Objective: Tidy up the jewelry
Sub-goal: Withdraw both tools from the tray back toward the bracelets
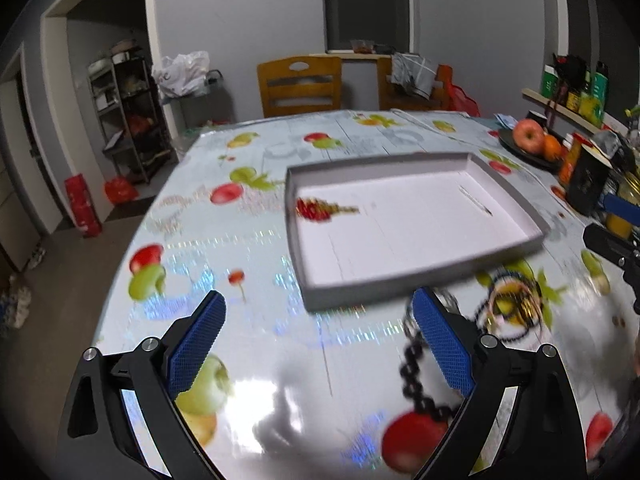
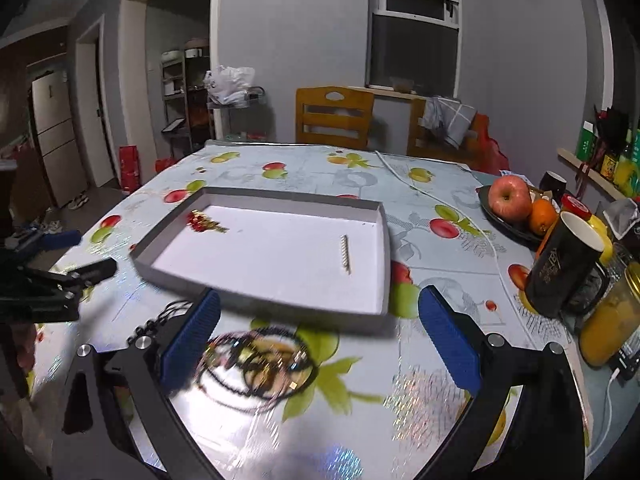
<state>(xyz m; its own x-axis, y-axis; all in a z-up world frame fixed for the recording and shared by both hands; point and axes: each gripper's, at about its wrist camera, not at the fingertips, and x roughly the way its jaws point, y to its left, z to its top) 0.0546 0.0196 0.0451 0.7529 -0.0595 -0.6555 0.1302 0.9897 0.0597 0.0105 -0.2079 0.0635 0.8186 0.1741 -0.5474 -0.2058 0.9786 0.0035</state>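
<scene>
A shallow grey box (image 1: 404,300) with a white floor lies on the fruit-print table; it also shows in the right wrist view (image 2: 280,304). Inside it lie a red and gold piece (image 1: 316,209) (image 2: 202,222) and a thin pearl bar (image 1: 474,201) (image 2: 345,254). A tangle of dark bead strings and gold rings (image 2: 260,364) (image 1: 508,312) lies on the table in front of the box. A black bead chain (image 1: 412,372) trails beside it. My left gripper (image 1: 318,316) is open and empty left of the tangle. My right gripper (image 2: 318,312) is open, its fingers above and around the tangle.
A dark plate with an apple and an orange (image 2: 516,204), a black mug (image 2: 560,264) and a jar of orange liquid (image 2: 612,328) stand at the right. A white cable (image 2: 440,200) runs across the table. Wooden chairs (image 1: 300,84) stand behind the far edge.
</scene>
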